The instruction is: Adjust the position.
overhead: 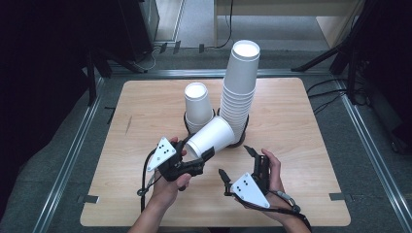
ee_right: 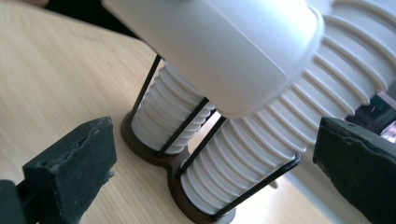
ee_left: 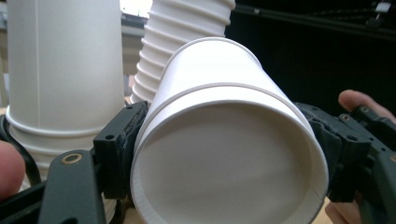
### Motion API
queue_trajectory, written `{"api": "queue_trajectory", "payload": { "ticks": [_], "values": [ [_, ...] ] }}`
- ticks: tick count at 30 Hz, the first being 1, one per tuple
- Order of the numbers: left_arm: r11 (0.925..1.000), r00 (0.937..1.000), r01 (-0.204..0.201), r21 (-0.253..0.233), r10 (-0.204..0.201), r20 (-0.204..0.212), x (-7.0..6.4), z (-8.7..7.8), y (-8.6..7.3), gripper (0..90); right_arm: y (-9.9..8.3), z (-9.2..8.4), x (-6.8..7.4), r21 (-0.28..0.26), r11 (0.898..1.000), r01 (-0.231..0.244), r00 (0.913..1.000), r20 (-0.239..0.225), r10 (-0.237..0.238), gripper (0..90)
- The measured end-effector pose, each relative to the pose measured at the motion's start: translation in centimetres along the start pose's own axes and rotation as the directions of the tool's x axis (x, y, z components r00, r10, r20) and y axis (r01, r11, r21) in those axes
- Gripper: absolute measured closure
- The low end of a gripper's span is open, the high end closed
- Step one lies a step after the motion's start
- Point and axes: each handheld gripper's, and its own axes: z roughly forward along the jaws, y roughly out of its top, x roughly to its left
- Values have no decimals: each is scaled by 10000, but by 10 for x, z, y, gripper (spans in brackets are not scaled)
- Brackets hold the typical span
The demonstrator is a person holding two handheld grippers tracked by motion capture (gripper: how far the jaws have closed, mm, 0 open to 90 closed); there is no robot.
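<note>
1. We hold one cup (overhead: 212,135) in our left claw (overhead: 197,156), just left of centre in the high view. It lies tilted, mouth toward us and base toward the stacks.
2. In the left gripper view the cup (ee_left: 219,135) sits at centre frame with the jaws pinching its rim from both sides.
3. Our right claw (overhead: 238,162) hangs spread and holding nothing at lower centre right of the high view, near the cup but apart from it.
4. Behind the cup, at upper centre, a tall stack (overhead: 240,87) and a short stack (overhead: 197,106) stand side by side in a dark wire holder (ee_right: 173,161) on the table (overhead: 145,107).
5. We judge the work to be under way: one cup is in our grip and off the table. We cannot tell whether it is leaving a stack or going onto one.
6. What is left, as we read it, is to set this cup on a stack or aside, then carry on with the rest.
</note>
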Motion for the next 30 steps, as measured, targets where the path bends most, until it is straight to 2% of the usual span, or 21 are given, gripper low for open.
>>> {"api": "queue_trajectory", "payload": {
  "ticks": [4,5,8,9,11,14,15,16,17,18,19,20,21,24,25,26,27,29,30],
  "values": [
    [9997,9997,-131,-208,126,-228,-1,2,-2,229,2,0,-7,41,9932,-1160,9932,-13,1160,0],
    [9994,9993,-154,-294,144,-352,-2,2,-3,229,2,0,-9,48,9895,-1444,9895,5,1444,0],
    [9985,9997,-53,-540,39,-258,-2,3,-5,229,5,-1,-14,19,9723,-2336,9723,-32,2336,0],
    [9984,9996,-57,-560,42,-266,-2,4,-5,228,5,-1,-17,3,9636,-2672,9636,-73,2672,0],
    [9980,9992,-133,-613,110,-377,-3,5,-7,229,7,-1,-21,-5,9406,-3394,9405,-170,3394,0],
    [9984,9995,-107,-558,91,-295,-4,6,-8,228,9,-2,-26,5,8964,-4433,8952,-510,4428,0],
    [9983,9994,-136,-565,119,-311,-5,6,-9,228,10,-3,-28,-61,8730,-4877,8709,-729,4860,0],
    [9983,9995,-114,-578,97,-284,-5,7,-9,228,10,-4,-29,-59,8556,-5176,8529,-834,5154,0],
    [9982,9998,-69,-593,56,-214,-6,7,-8,228,11,-4,-30,-50,8435,-5371,8404,-894,5346,0],
    [9980,9997,-105,-621,92,-205,-7,7,-9,229,12,-4,-31,0,8255,-5644,8215,-980,5617,0],
    [9979,9997,-139,-635,126,-203,-7,7,-9,228,13,-5,-32,28,7976,-6032,7923,-1136,5995,0],
    [9978,9997,-153,-641,141,-191,-8,8,-9,228,13,-5,-33,80,7768,-6297,7707,-1187,6260,0],
    [9975,9998,-155,-687,144,-167,-8,8,-9,229,14,-5,-34,105,7622,-6473,7560,-1192,6436,0],
    [9971,9998,-183,-738,173,-135,-9,8,-11,229,14,-6,-37,194,6882,-7253,6797,-1390,7202,3],
    [9966,9999,-138,-810,133,-60,-9,9,-11,229,14,-6,-38,242,6577,-7529,6479,-1491,7470,4],
    [9965,9999,-145,-829,142,-41,-10,9,-12,228,13,-6,-40,297,6233,-7815,6119,-1591,7748,3],
    [9962,9998,-212,-849,208,-52,-10,9,-12,228,13,-6,-41,358,6003,-7990,5876,-1657,7920,3],
    [9959,9996,-268,-861,267,-21,-12,10,-13,229,12,-6,-42,536,5314,-8454,5157,-1774,8382,3],
    [9958,9996,-273,-870,273,-5,-13,11,-13,228,11,-6,-42,613,5162,-8543,4988,-1826,8472,3]
  ]
}}
